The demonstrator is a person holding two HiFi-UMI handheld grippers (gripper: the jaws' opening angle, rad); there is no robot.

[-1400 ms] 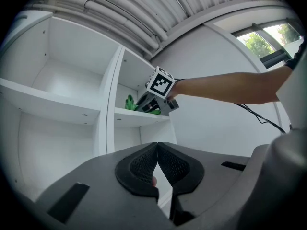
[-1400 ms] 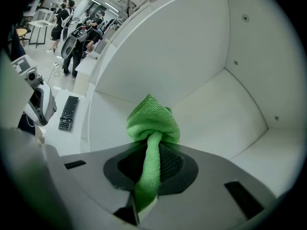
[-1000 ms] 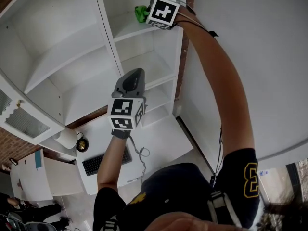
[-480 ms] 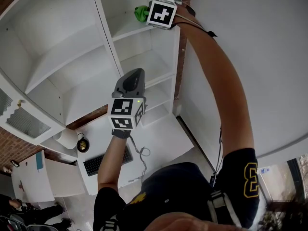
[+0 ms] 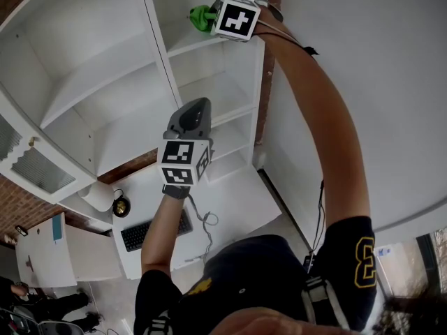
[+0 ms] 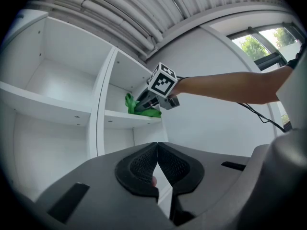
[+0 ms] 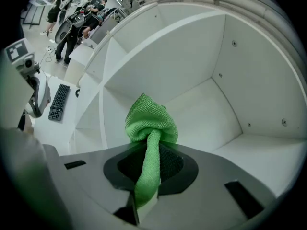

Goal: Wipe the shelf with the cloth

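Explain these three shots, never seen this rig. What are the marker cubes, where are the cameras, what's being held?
There is no robot here. A person holds a two-jaw gripper in each hand, and the marker cubes are part of those grippers.

The head view comes from a camera on the person's head, looking steeply down at a white shelf unit. The other two views come from a camera riding on each gripper, looking along its jaws.

The right gripper is shut on a green cloth and holds it at an upper shelf board. I can't tell whether the cloth presses on the board.

The left gripper is shut with nothing in it, and is held back from the shelves. A keyboard shows lower down.
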